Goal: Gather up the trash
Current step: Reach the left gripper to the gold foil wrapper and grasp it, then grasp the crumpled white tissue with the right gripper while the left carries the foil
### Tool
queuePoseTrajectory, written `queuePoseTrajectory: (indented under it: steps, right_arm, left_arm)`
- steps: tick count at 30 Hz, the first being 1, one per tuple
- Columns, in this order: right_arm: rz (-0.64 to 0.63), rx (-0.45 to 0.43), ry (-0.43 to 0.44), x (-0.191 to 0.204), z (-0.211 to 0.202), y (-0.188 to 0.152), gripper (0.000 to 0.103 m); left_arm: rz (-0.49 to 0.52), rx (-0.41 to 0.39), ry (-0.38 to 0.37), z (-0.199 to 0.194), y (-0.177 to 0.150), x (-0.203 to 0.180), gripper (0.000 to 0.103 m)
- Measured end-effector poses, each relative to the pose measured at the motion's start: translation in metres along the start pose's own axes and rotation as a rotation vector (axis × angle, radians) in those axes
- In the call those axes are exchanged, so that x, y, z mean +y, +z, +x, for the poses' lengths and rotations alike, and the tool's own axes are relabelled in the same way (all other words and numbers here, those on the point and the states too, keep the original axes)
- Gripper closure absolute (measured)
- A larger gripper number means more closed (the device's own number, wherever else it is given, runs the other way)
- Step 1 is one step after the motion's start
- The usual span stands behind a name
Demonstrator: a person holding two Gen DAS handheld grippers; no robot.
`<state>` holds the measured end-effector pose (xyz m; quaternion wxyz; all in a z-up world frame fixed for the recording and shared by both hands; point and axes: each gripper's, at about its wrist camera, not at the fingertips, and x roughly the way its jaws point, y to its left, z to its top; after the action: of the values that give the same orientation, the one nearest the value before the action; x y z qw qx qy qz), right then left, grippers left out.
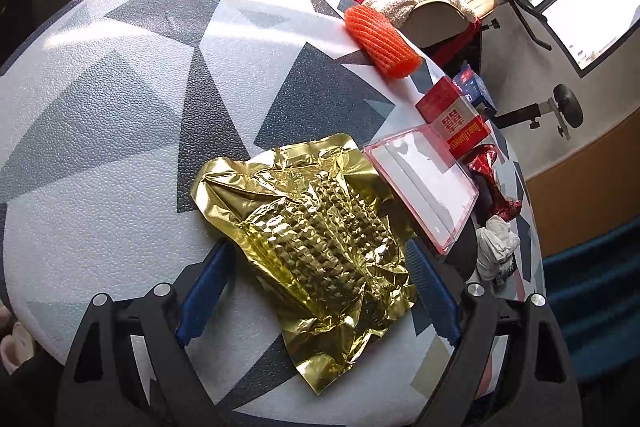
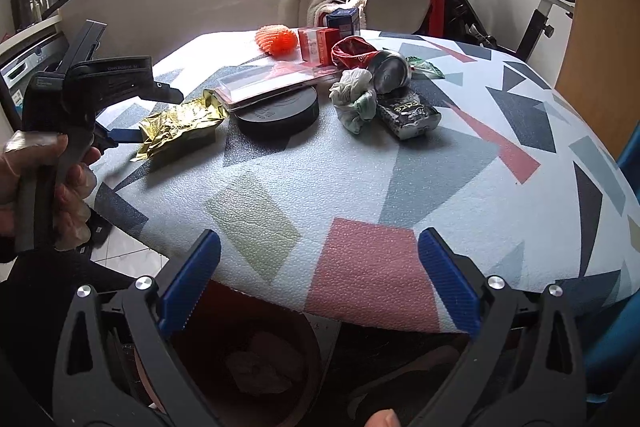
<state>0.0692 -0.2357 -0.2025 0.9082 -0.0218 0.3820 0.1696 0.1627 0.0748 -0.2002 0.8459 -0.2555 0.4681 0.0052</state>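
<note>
Left gripper [image 1: 316, 291] open, pads either side of the gold foil pouch [image 1: 316, 227] on the patterned table [image 1: 120, 107], not clamped. Right gripper [image 2: 320, 279] open, empty, above the bin [image 2: 256, 367]. Risk: slick crinkled foil slips, or jaw knocks the adjoining clear plastic case [image 1: 424, 183].

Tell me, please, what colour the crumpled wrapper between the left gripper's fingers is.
Shiny gold wrapper; clearest in the left wrist view.

On the table [image 2: 360, 187]: one gold foil bag [image 1: 320, 247], one orange foam net [image 1: 380, 39], two red boxes [image 2: 316, 45], one crushed can [image 2: 390, 71], one clear tray [image 1: 424, 183].
</note>
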Motion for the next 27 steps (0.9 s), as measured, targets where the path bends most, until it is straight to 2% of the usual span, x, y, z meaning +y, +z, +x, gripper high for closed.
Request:
queuePoseTrajectory:
  steps: [2, 5, 6, 7, 9, 10, 13, 17, 21, 24, 27]
  right_arm:
    - [0.001, 0.005, 0.0, 0.0, 0.001, 0.0, 0.006]
    - [0.001, 0.002, -0.003, 0.001, 0.001, 0.0, 0.006]
    - [0.002, 0.001, -0.002, 0.001, 0.001, 0.0, 0.006]
    - [0.004, 0.001, -0.001, 0.0, 0.001, 0.0, 0.006]
    - [0.015, 0.0, 0.0, -0.002, 0.001, 0.001, 0.006]
    - [0.025, 0.001, 0.001, -0.004, 0.001, 0.001, 0.006]
    - [0.08, 0.009, 0.003, -0.015, 0.002, 0.005, 0.006]
    - [0.178, 0.017, 0.027, -0.036, 0.01, 0.015, 0.006]
    - [0.155, -0.006, -0.013, -0.043, 0.022, 0.038, 0.019]
    - [0.121, -0.039, -0.018, -0.042, 0.034, 0.061, 0.026]
    - [0.111, -0.034, 0.006, -0.041, 0.053, 0.087, 0.032]
  left_arm:
    - [0.049, -0.007, 0.046, 0.003, -0.003, -0.008, 0.019]
    - [0.059, -0.016, 0.078, 0.006, -0.002, -0.008, 0.022]
    - [0.072, -0.021, 0.111, 0.005, -0.002, -0.009, 0.045]
    - [0.083, -0.018, 0.115, 0.004, -0.001, -0.006, 0.058]
    - [0.06, -0.01, 0.059, 0.002, 0.002, 0.003, 0.061]
    - [0.056, -0.012, 0.056, 0.0, 0.003, 0.006, 0.062]
    - [0.084, -0.064, 0.059, -0.019, 0.006, 0.012, 0.063]
    - [0.19, -0.173, 0.101, -0.053, 0.007, 0.009, 0.063]
    - [0.282, -0.262, 0.106, -0.082, 0.001, 0.005, 0.063]
    - [0.324, -0.293, 0.069, -0.096, -0.005, 0.001, 0.063]
    - [0.375, -0.318, 0.047, -0.106, -0.015, -0.006, 0.063]
